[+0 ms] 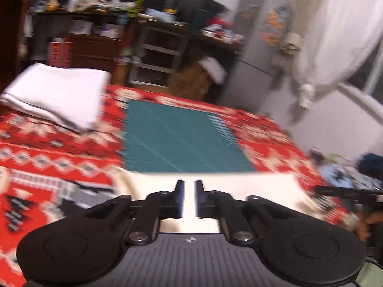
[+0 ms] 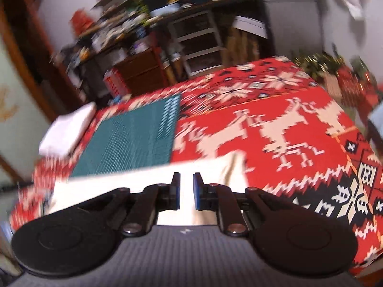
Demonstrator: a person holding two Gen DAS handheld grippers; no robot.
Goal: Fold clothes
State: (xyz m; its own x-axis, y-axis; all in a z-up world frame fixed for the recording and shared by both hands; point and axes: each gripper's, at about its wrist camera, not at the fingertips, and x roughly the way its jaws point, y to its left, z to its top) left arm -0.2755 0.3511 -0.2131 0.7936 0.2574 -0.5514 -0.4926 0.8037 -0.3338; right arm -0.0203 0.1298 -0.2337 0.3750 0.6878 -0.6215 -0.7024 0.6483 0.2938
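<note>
both views blurred by motion; fine detail unreliable.

left gripper [image 1: 189, 197]: fingers nearly closed, a narrow gap between the blue-faced pads. a white garment [image 1: 215, 191] runs under and between the fingertips as a pale band with a straight far edge. cannot tell whether the pads actually pinch the cloth or only sit above it.

right gripper [image 2: 186, 190]: same posture, narrow gap between the pads, the same white garment [image 2: 134, 179] showing through the gap and spreading to the left of the fingers. grip on the cloth likewise cannot be confirmed.

garment location: near edge of the table, lying across the red patterned tablecloth [image 1: 47, 148] and overlapping the near edge of a teal cutting mat [image 1: 177, 138]. in the right wrist view the mat [image 2: 129, 138] sits beyond the cloth, and the tablecloth [image 2: 275, 129] shows white reindeer figures to the right of it.

a folded white cloth stack [image 1: 59, 95] rests at the far left corner of the table, just beside the mat's left edge; it shows in the right wrist view too [image 2: 69, 129].

in the left wrist view, at the right edge, part of the other gripper and a hand [image 1: 366, 224] are visible, blurred.

background: cluttered shelves [image 1: 95, 7], a grey refrigerator [image 1: 251, 55], a white curtain [image 1: 335, 31].
</note>
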